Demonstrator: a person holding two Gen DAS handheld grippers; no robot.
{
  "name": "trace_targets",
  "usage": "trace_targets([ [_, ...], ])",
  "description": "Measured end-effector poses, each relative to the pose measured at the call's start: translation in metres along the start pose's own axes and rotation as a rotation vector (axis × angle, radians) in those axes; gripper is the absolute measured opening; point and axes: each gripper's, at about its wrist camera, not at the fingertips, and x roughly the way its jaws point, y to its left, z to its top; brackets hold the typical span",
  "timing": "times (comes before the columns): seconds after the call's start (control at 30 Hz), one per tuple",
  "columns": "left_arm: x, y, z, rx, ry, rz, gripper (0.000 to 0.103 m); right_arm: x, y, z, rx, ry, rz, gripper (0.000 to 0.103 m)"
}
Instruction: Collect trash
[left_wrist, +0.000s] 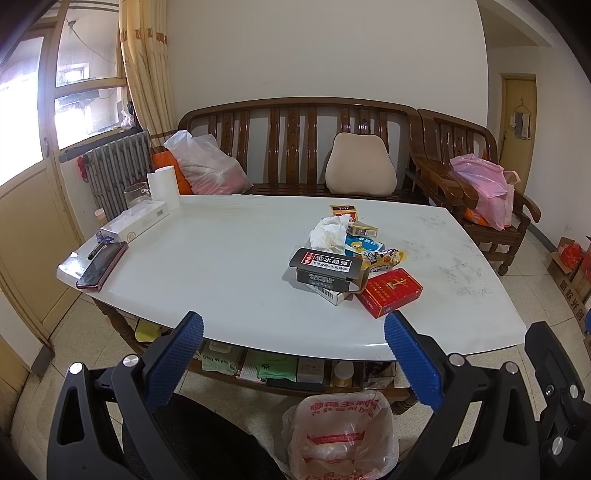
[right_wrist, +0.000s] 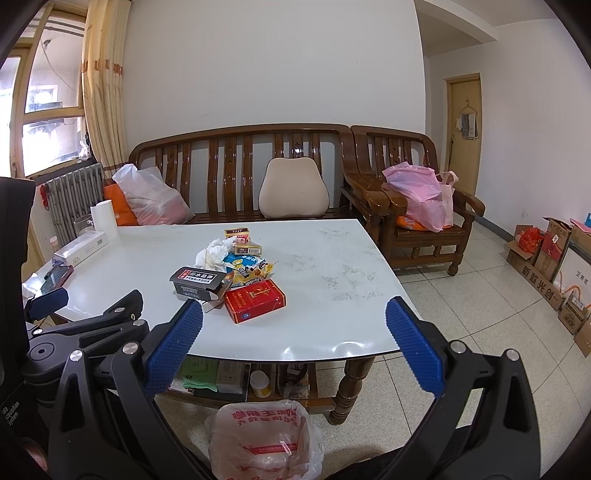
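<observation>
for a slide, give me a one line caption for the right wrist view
Open right gripper faces a trash pile on the white table, bin bag waiting below.

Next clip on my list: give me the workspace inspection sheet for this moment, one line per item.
Surface: white table, smudged toward its right side.
Job's things: trash pile near the middle, with a red cigarette pack, a black box and crumpled tissue; bin with a plastic liner on the floor under the near edge.
Clutter: phone, long white box and paper roll at the left end.
Grippers: left claw and right claw both open, empty, short of the table.
Cables: nothing seen.
Surroundings: wooden bench with a cushion and bags, armchair, cardboard boxes on the floor.
</observation>
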Motion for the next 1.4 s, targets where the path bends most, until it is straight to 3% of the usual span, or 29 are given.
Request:
trace_targets([
  [0.73, 0.001, 0.002, 0.003, 0.003, 0.004, 0.005, 0.096, 0.000, 0.001, 0.003, -0.002, 0.004, 0.008, 0.097],
  [1.0, 0.030, 0.020, 0.038, 0.060, 0.104, -0.090, 0.096, 0.019, -0.018, 0.028, -0.076, 0.006, 0.024, 0.098],
  [1.13, 0.049, 0.034, 0.064, 0.060, 0.175, -0.148, 0.096, 0.034, -0.024, 0.039, -0.127, 0.026, 0.095, 0.098],
  [1.27, 0.075, 0.035, 0.084, 0.129, 0.274, -0.200, 0.096, 0.054, -0.022, 0.050, -0.240, 0.063, 0.214, 0.098],
  [1.4, 0.092, 0.019, 0.098, 0.338, 0.283, -0.239, 0.096, 0.080, -0.021, 0.063, -0.379, 0.176, 0.408, 0.098],
])
